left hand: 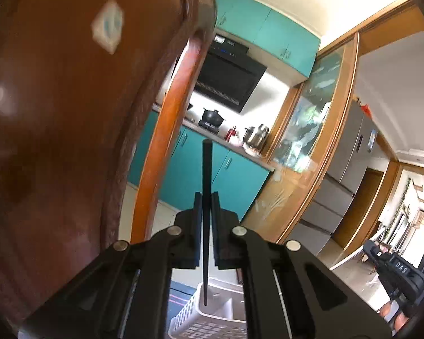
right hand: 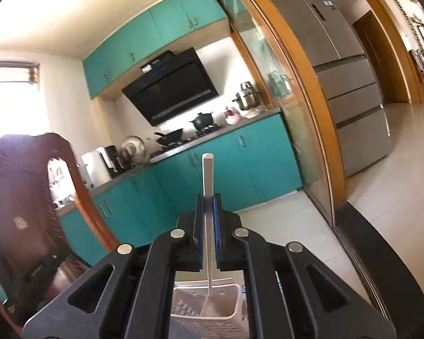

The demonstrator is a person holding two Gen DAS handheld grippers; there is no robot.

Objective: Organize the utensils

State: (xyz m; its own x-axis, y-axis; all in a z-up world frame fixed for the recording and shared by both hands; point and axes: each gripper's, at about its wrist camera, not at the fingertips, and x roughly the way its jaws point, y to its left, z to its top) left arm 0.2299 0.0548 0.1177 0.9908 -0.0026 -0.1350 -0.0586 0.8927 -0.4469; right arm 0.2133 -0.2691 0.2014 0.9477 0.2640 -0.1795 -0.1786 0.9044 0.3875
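Left wrist view: the left gripper (left hand: 205, 197) is clamped tight on a black chopstick (left hand: 206, 169), standing upright between its pads, lower tip hanging over the white basket (left hand: 212, 319). Across from it, the right gripper (right hand: 208, 200) pinches a white utensil handle (right hand: 208, 175) the same way, above the same basket. Both pieces look light, stiff and slick; a mid-shaft grip seems safest against swivelling.

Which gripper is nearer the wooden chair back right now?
Left. The left gripper sits right beside the chair back; the right gripper is farther, with the chair off to its left.
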